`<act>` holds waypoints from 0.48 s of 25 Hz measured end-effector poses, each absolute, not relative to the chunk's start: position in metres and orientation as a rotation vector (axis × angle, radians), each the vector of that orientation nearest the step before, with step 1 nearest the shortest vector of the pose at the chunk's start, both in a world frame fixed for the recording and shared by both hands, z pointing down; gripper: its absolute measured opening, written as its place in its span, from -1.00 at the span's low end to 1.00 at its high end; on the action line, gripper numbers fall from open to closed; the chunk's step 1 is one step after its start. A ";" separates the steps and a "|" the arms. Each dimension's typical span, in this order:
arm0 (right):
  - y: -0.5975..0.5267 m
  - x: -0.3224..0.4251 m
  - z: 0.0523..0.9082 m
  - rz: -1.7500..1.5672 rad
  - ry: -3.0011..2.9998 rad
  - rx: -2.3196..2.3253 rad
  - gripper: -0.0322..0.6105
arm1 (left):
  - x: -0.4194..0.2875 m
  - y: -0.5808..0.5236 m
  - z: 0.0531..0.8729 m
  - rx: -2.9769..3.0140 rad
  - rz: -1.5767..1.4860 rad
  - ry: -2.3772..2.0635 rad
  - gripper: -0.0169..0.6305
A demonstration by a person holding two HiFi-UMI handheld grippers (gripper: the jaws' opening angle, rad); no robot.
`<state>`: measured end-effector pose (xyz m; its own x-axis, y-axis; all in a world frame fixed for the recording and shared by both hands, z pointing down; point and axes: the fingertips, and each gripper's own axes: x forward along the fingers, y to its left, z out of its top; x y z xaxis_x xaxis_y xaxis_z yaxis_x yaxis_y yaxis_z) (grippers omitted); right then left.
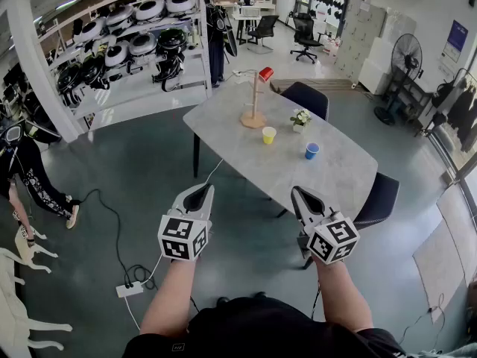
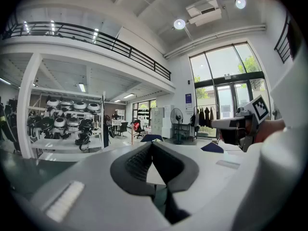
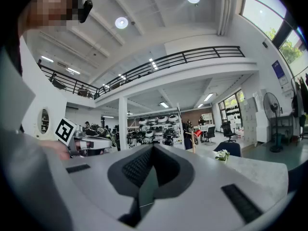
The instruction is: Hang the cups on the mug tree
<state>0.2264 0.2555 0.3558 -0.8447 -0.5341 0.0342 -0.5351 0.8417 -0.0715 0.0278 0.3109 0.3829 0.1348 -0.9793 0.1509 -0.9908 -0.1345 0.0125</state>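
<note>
Red cup (image 1: 265,74) hangs on the mug tree (image 1: 254,103) at the desk's (image 1: 223,133) far edge. Yellow cup (image 1: 269,134) and blue cup (image 1: 311,150) stand, seemingly upright, toward its right edge. Left hand-held gripper (image 1: 204,189) and right hand-held gripper (image 1: 297,193) hover before the near edge, jaws together, empty.
</note>
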 end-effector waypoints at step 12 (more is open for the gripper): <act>0.251 0.238 0.356 0.126 -3.000 0.893 -0.89 | 0.040 0.308 0.384 2.302 0.184 -1.964 -0.91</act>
<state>0.2382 0.2511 0.3559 -0.8375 -0.5455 0.0319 -0.5462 0.8343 -0.0746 0.0402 0.3080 0.3842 0.1557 -0.9743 0.1627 -0.9876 -0.1570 0.0047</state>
